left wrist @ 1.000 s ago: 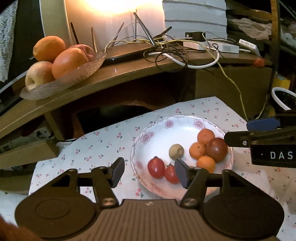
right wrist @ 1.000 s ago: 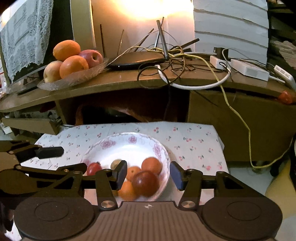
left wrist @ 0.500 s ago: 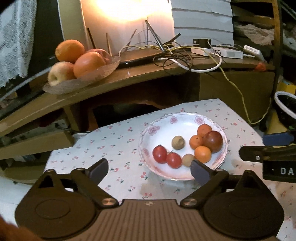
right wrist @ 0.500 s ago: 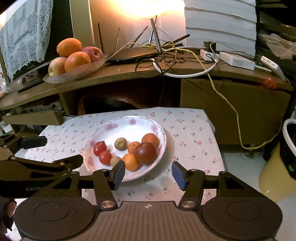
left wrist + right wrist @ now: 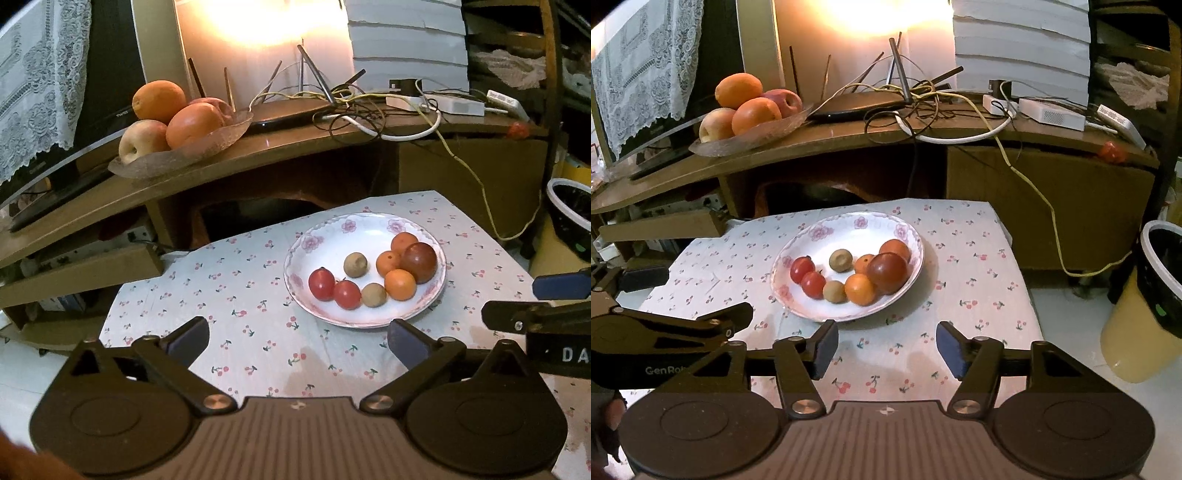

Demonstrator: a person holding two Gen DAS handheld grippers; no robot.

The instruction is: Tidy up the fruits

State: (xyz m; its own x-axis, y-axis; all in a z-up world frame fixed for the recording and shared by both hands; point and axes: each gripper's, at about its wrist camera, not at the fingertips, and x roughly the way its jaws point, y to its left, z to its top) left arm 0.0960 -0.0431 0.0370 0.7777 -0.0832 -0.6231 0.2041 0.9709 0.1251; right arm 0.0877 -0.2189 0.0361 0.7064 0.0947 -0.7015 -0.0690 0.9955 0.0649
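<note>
Fruits (image 5: 373, 273) sit farther off; both hand-held grippers (image 5: 297, 341) (image 5: 886, 345) gape, seemingly withdrawn

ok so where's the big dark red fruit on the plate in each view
Left wrist view: the big dark red fruit sits right of centre, at the right side of the floral plate.
Right wrist view: it sits at centre, again on the plate's right side.
Shared landmark: the glass dish of oranges and apples on the wooden shelf, upper left in both.

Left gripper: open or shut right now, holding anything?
Open and empty. The left gripper has its fingers spread wide over the floral tablecloth, short of the plate; nothing sits between them.
</note>
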